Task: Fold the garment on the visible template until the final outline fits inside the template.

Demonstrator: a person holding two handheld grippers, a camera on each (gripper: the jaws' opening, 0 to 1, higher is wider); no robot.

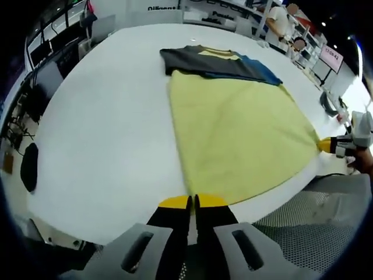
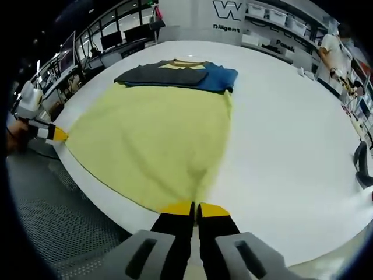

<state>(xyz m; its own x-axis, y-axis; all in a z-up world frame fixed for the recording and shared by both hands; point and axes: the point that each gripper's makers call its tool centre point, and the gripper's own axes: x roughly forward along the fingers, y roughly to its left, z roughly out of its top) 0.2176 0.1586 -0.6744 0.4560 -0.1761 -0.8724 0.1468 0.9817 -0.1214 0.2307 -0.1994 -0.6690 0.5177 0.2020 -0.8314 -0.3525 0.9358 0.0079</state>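
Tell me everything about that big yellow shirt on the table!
The yellow fabric garment is soft-looking cloth, spread flat on the white round table. Its far end is dark grey and blue, with those parts folded over the yellow. The near hem is pulled out wide: the left hand-held gripper pinches one corner, and the right hand-held gripper pinches the other. A few gentle wrinkles run toward the pinched corners.

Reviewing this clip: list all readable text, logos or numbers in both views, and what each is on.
"W": large logo on the back wall, right gripper view.
"Diligent": line under that logo; readable, cut off in the left gripper view.
Pink sign: characters too blurred to read.
Shelf lettering: blurred, unreadable.
Yellow garment: no text.
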